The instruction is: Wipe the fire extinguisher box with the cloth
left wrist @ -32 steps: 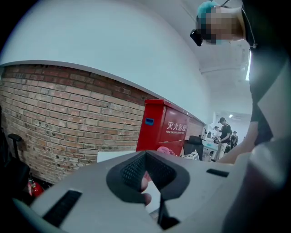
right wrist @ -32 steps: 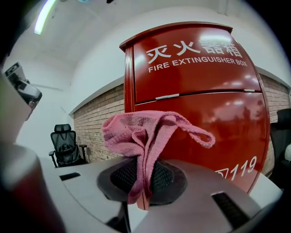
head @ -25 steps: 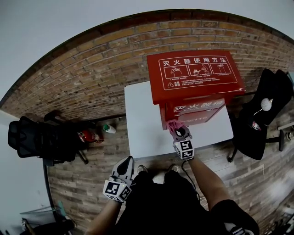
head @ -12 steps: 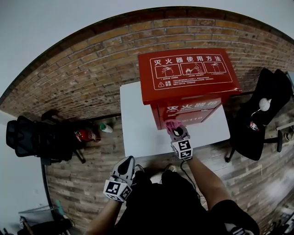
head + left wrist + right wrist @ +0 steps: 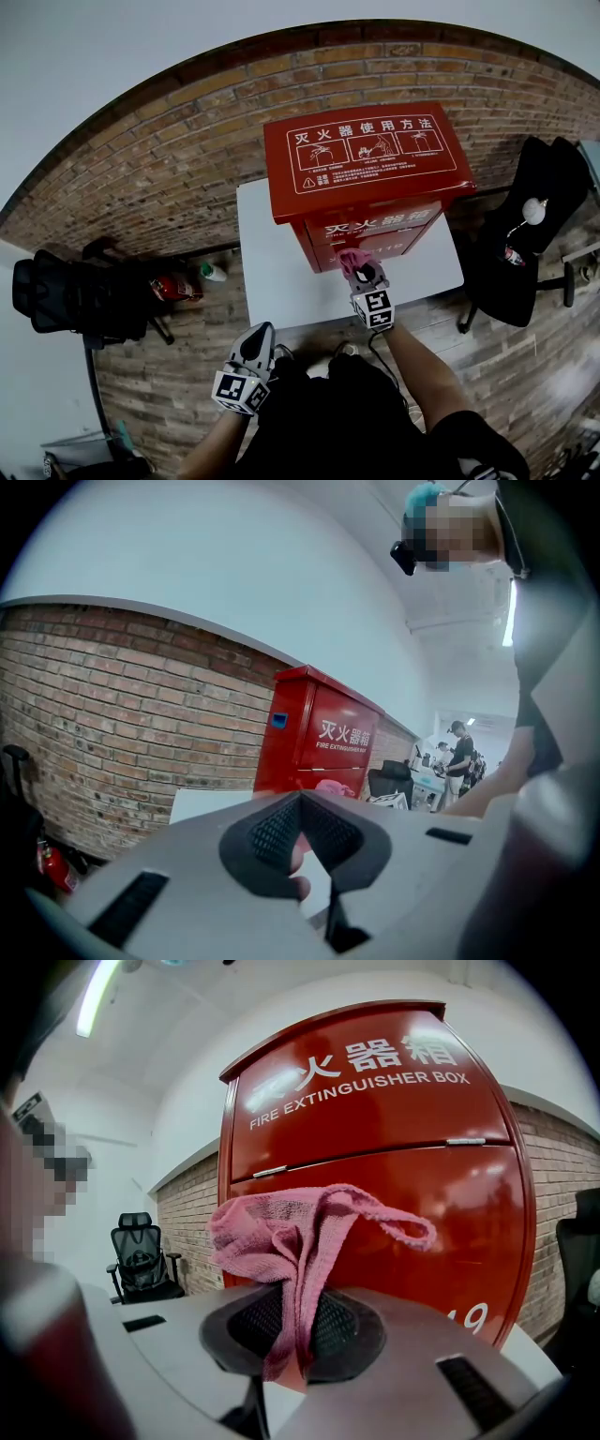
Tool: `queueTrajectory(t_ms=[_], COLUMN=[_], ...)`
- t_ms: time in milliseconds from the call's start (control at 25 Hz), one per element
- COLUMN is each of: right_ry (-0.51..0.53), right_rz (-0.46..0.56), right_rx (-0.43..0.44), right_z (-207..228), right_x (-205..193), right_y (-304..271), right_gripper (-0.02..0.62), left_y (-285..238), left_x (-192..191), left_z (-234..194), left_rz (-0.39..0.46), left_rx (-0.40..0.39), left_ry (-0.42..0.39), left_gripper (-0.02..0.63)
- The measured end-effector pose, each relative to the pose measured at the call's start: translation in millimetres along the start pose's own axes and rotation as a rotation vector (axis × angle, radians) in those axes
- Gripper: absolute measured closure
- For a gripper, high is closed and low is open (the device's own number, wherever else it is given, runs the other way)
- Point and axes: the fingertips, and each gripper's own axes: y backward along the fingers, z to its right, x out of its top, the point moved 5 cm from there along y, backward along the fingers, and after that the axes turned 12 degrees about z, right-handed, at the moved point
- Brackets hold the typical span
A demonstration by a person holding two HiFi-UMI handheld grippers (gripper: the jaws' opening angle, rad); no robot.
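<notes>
Glossy red fire extinguisher box (image 5: 370,155), slant-topped and lettered in white, on a smooth white rectangular surface (image 5: 277,272) set against a rough brick wall (image 5: 159,169). The right claw (image 5: 298,1340) is clamped on a crumpled pink looped-weave cloth (image 5: 300,1227), held at the box's front panel. The left claw (image 5: 300,846), jaws together and empty, hangs low, well apart from the box. A black mesh office chair (image 5: 142,1252) stands aside.
</notes>
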Motion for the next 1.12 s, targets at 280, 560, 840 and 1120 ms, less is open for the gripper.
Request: queueTrajectory(t_ms=[280,560,840,1120], right_ry=[-0.003,-0.012,-0.023,-0.018], right_rz=[0.002,-0.002,-0.009,-0.016], right_rx=[-0.026,-0.044,-0.076,-0.109], right_z=[17,29,45,65], right_x=[2,2,1,-1], right_y=[8,14,23,32], right_gripper=[0.534,0.534,0.534,0.534], left_y=[-6,-7,-12,-17], left_x=[-2,-2,-6,-8], left_z=[7,12,17,21], left_rz=[0.001,0.005,0.000,-0.006], left_rx=[-0.016,-0.020,-0.029,-0.040], left_ry=[-0.009,-0.011,-0.012,-0.010], left_gripper=[0.589,0.589,0.589,0.589])
